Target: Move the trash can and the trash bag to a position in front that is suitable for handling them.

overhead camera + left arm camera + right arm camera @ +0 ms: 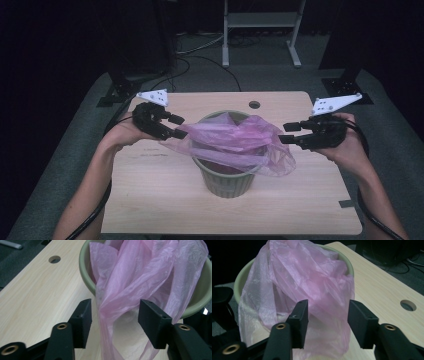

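1. We hold the left gripper [176,126] at the left side of the bin, jaws spread wide. In the left gripper view a fold of the pink bag [140,285] hangs between the pads, but we cannot see either pad pressing it, so we judge it unheld.

2. Our right gripper [289,134] sits at the bin's right side, jaws also wide apart. In the right gripper view the film bulges up in front of the gap; whether it lies between the pads or just beyond them we cannot tell.

3. The bag is draped across the mouth of the green bin [227,182], partly tucked inside and spilling over the rim on the right and towards the left gripper.

4. The bin stands near the middle of the table [150,200], a little towards the front edge, with bare wood all round it.

5. Risks, as we judge them:
   - Closing on a single thin layer could let the film slip out, or tear it if we pull apart hard.
   - Pinching several bunched layers would keep the mouth from opening over the rim.
   - Pulling sideways with one gripper alone may tip or drag the light bin.
   - A loose edge could slide back into the bin.
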